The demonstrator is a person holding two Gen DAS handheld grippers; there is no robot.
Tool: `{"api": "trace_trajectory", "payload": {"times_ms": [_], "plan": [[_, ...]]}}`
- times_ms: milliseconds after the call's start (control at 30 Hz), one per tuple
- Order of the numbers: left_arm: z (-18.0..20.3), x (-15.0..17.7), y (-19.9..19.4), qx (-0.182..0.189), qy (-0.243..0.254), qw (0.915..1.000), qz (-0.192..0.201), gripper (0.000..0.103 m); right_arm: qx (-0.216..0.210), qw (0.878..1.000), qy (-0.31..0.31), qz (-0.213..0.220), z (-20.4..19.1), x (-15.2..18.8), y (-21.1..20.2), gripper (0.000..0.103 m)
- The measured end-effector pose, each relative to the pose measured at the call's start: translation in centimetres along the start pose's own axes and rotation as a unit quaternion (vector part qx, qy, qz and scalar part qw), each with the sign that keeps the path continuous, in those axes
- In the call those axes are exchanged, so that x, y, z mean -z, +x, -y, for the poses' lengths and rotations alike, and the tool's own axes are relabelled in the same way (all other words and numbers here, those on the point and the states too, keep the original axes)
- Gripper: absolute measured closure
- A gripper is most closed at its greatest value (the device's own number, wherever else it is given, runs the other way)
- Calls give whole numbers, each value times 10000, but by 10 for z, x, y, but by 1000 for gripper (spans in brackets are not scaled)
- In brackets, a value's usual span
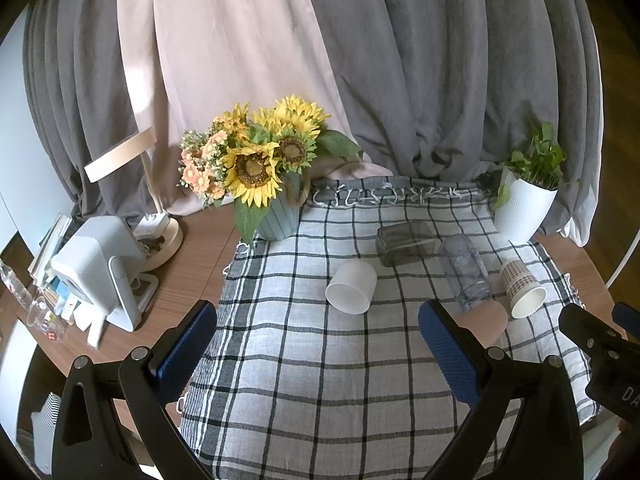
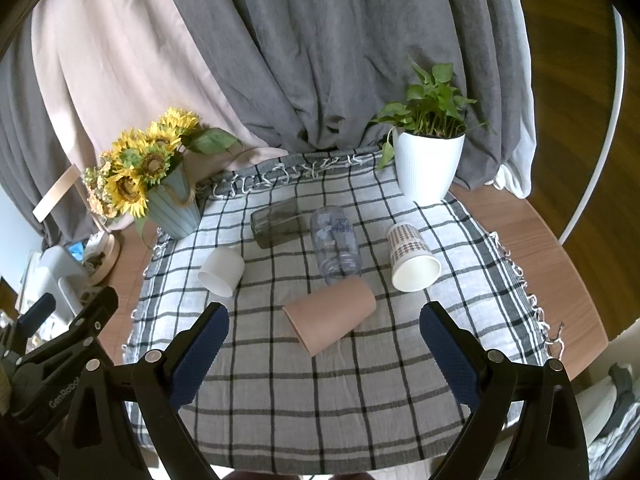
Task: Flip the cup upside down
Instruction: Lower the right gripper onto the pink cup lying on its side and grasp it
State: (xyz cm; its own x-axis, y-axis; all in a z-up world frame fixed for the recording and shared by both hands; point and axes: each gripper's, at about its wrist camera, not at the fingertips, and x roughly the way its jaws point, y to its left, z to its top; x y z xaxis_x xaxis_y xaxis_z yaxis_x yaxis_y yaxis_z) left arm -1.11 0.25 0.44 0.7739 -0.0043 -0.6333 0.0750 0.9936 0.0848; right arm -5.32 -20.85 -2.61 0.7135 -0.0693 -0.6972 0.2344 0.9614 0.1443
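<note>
I hold both grippers low over the checked cloth, each with its jaws spread wide and nothing between them: the left gripper and the right gripper. In the right view, five cups lie on their sides mid-frame: a white cup at left, a brown cup centre, a plaid paper cup at right, with a clear cup and a dark glass behind.

5 cups on sides, cloth
</note>
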Motion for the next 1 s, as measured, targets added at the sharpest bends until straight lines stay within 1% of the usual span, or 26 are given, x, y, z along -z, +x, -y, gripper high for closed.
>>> {"api": "trace_trajectory", "payload": {"times_ms": [167, 367, 500, 600, 700, 800, 900, 967, 1000], "plan": [[0, 1, 1, 8, 3, 10000, -7, 0, 5, 10000, -3, -14, 1, 1, 1, 6], [2, 9, 13, 140, 124, 9997, -156, 0, 60, 9999, 20, -85, 1, 3, 8, 6], [9, 8, 32, 130, 379, 9990, -212, 0, 43, 9993, 184, -329, 2, 0, 39, 6], [16, -3, 51, 151, 580, 9978, -268, 0, 78, 9973, 446, -582, 8, -1, 63, 6], [21, -8, 68, 205, 711, 9968, -296, 0, -12, 9923, 862, -889, 19, -1, 90, 6], [23, -13, 86, 253, 804, 9958, -368, 0, -122, 9830, 1328, -1262, 30, 0, 120, 6], [28, -19, 102, 261, 901, 9944, -487, 0, -285, 9719, 1724, -1577, 38, 1, 148, 6], [31, -22, 110, 273, 942, 9938, -527, 0, -298, 9626, 2003, -1800, 42, 3, 166, 6], [32, -22, 116, 285, 971, 9933, -564, 0, -375, 9561, 2196, -1904, 44, 5, 175, 6]]}}
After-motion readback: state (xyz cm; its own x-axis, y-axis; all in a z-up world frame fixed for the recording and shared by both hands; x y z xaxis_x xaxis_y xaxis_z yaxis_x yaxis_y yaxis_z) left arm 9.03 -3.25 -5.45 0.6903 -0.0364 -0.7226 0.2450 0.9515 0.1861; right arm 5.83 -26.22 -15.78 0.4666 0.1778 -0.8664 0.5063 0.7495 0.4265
